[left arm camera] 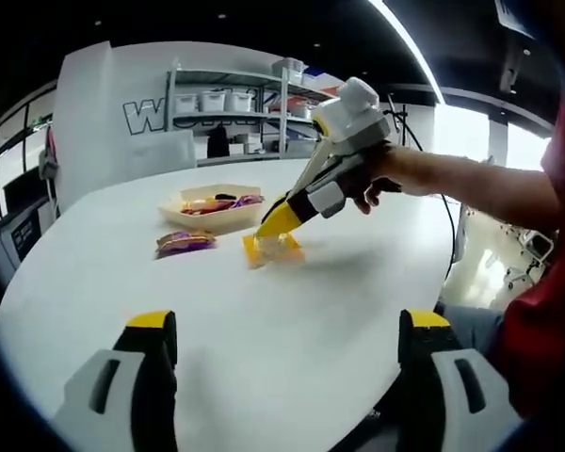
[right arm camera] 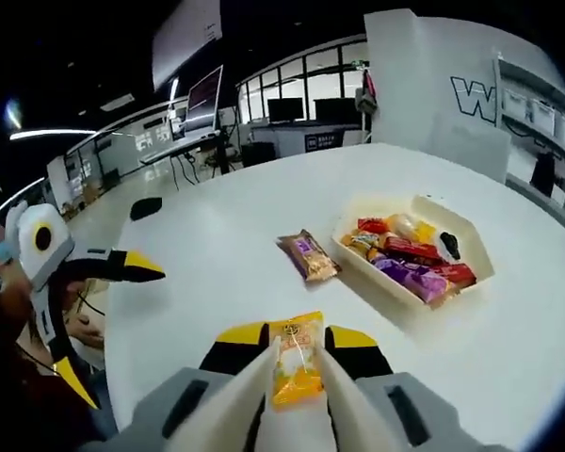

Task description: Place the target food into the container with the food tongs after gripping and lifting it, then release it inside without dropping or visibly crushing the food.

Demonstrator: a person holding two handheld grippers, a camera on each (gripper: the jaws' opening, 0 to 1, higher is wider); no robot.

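The target food, an orange snack packet (right arm camera: 297,363), sits clamped between the two pale arms of the food tongs (right arm camera: 331,395), which I see closed on it in the right gripper view. My right gripper (right arm camera: 297,341) in turn squeezes the tongs, its yellow-tipped jaws drawn in against them. In the left gripper view the same packet (left arm camera: 271,248) rests on or just above the white table (left arm camera: 292,320) under the right gripper (left arm camera: 284,218), which a hand (left arm camera: 381,179) carries in from the right; whether the packet is off the surface I cannot tell.

Just beyond it lies a purple-and-brown snack packet (right arm camera: 308,255), flat on the table and apart from the tongs. Past that stands the container (right arm camera: 471,237), a shallow cream tray holding several red, purple and yellow wrapped snacks.

My left gripper (left arm camera: 287,344) hovers over the near table edge with its jaws spread wide and nothing between them; it also appears at the left edge of the right gripper view (right arm camera: 104,325). Shelving with white bins (left arm camera: 212,101) stands behind the table.
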